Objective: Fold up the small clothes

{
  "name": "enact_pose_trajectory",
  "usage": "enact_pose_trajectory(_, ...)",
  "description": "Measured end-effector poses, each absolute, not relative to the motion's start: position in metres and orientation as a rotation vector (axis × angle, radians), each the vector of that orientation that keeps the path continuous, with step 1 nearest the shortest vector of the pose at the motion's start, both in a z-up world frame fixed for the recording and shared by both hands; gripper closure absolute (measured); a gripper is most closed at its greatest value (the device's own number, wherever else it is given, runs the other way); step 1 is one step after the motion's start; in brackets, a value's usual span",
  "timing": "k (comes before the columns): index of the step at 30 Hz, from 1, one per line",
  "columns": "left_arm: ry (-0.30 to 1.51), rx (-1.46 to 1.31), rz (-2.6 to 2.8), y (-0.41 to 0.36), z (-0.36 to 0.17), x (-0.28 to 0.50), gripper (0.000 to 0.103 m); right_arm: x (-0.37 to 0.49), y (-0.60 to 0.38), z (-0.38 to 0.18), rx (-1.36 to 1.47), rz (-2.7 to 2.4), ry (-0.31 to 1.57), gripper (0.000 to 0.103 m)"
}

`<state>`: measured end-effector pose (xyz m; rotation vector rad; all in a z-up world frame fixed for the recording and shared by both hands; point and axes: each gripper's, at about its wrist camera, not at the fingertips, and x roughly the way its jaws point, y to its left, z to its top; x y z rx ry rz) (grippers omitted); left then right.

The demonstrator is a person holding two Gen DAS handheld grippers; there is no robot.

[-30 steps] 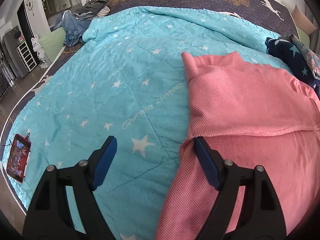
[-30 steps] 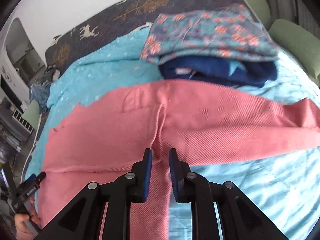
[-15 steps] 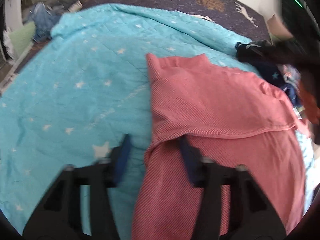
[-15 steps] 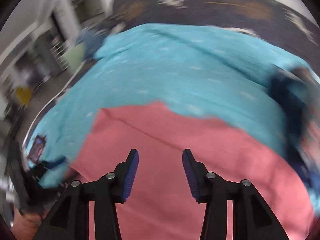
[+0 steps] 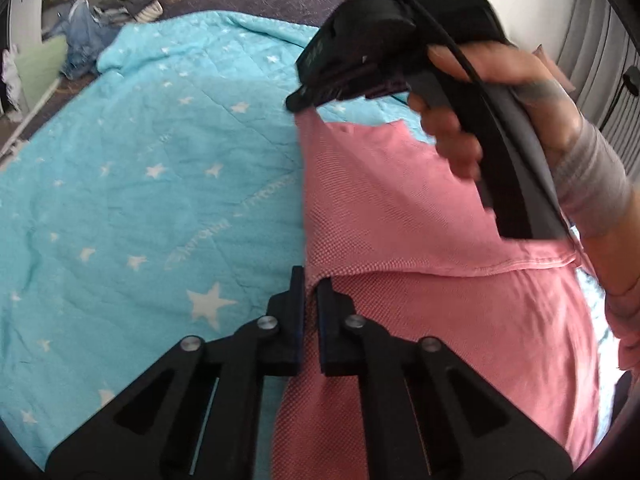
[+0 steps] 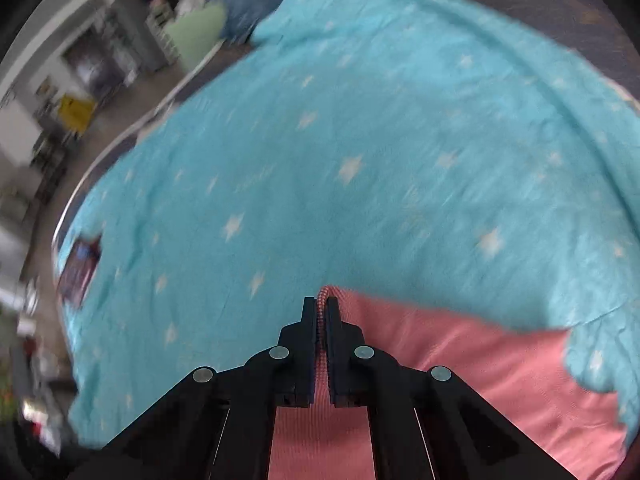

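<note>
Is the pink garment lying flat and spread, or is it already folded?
Folded at least once: the pink garment has a hemmed layer lying over a lower layer.

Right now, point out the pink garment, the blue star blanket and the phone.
pink garment [image 5: 400,208], left wrist view, folded upper layer.
blue star blanket [image 5: 160,200], left wrist view, bare middle.
phone [image 6: 78,276], right wrist view, screen, blurred.
</note>
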<state>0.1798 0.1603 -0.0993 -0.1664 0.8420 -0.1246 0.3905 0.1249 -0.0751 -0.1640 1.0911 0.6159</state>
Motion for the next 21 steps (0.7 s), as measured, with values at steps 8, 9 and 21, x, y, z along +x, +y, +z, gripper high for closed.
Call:
enact_pose_trajectory(8, 0.841, -0.078, -0.048, 0.158, -0.092, 0.168, 0.077, 0.394, 0.082, -0.052, -0.069, 0.565, 1.014, 0.098)
enact_pose_trajectory(9, 0.834, -0.063, -0.043, 0.156, -0.088, 0.164, 0.077, 0.384, 0.072, -0.046, -0.065, 0.577, 1.005, 0.096)
enact_pose_trajectory(21, 0.744, 0.052, -0.135, 0.104, -0.028, 0.141, 0.059, 0.22, -0.168, -0.034, 0.074, 0.271, 0.954, 0.079)
